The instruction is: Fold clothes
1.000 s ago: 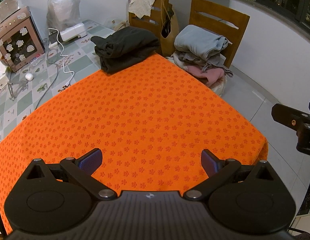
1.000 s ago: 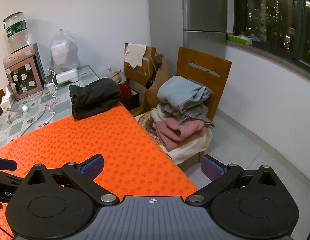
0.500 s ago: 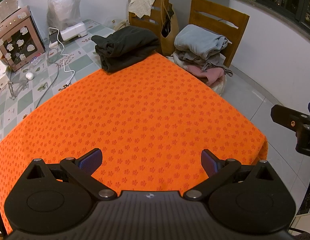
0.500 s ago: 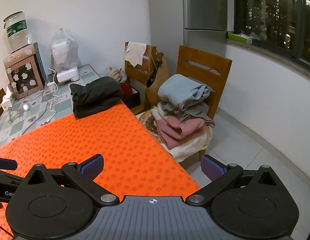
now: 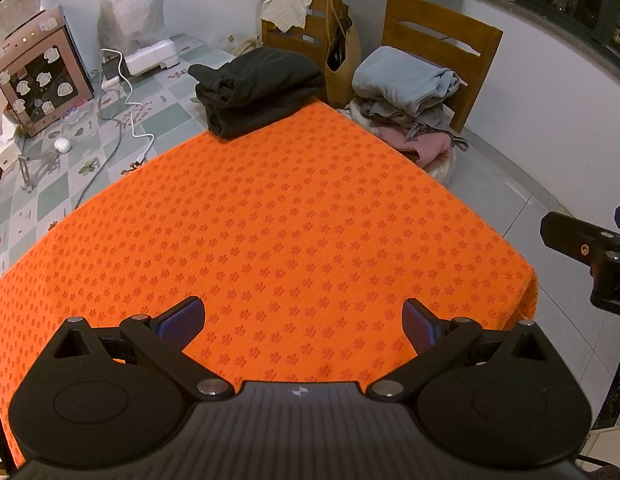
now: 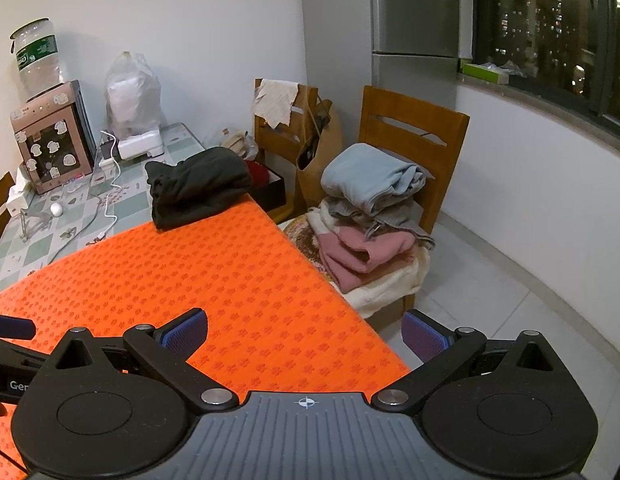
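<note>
Both the left gripper [image 5: 299,322] and the right gripper [image 6: 303,332] hover with jaws spread wide, holding nothing, over the orange flower-patterned tablecloth [image 5: 269,232]. A folded black garment [image 5: 257,86] lies at its far edge; more clothes (blue, grey, pink) [image 6: 370,216] are stacked on a wooden chair [image 6: 414,128] beside the table.

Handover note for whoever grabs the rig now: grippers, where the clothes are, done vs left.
Left gripper: open, empty, above the near part of the orange cloth.
Right gripper: open, empty, over the cloth's right edge, facing the chair.
Clothes: a dark garment sits folded at the far end of the orange cloth. A pile waits on the wooden chair, light blue piece on top, grey and pink below.
Done: the dark garment looks folded.
Left: probably take the blue piece from the chair, spread it on the cloth, fold it, then the rest.
</note>
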A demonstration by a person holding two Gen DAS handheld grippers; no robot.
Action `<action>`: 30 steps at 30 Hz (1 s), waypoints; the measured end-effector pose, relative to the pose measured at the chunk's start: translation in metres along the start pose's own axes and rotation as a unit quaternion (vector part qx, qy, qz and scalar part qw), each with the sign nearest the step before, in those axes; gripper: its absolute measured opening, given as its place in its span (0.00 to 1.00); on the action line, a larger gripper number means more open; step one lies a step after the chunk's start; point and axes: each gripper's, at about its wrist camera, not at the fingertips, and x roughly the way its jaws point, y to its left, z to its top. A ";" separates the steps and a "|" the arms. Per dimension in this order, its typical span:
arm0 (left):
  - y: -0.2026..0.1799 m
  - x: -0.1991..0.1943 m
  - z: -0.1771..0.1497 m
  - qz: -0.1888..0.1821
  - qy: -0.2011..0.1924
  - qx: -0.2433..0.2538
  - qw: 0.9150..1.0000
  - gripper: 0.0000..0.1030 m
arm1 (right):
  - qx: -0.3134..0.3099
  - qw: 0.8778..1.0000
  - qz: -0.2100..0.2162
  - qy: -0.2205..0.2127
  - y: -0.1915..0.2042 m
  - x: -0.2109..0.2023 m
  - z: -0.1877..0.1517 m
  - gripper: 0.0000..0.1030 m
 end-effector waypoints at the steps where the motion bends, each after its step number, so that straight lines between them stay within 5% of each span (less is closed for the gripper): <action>1: 0.001 0.000 0.000 -0.001 0.001 0.000 1.000 1.00 | 0.000 1.000 0.000 0.001 0.001 0.000 0.000 1.00; 8: 0.005 0.003 -0.002 -0.007 0.005 -0.004 1.000 1.00 | 0.006 1.000 -0.003 0.010 0.004 0.000 -0.001 1.00; 16: -0.013 0.015 -0.001 -0.027 0.015 0.001 1.000 1.00 | 0.059 0.998 -0.005 0.034 -0.035 0.001 -0.002 1.00; 24: -0.077 0.024 0.026 -0.014 -0.022 0.021 0.999 1.00 | 0.071 0.997 0.006 0.025 -0.115 0.025 0.018 1.00; 30: -0.152 0.039 0.056 -0.019 -0.048 -0.006 0.999 1.00 | 0.038 0.998 0.053 0.017 -0.187 0.056 0.058 1.00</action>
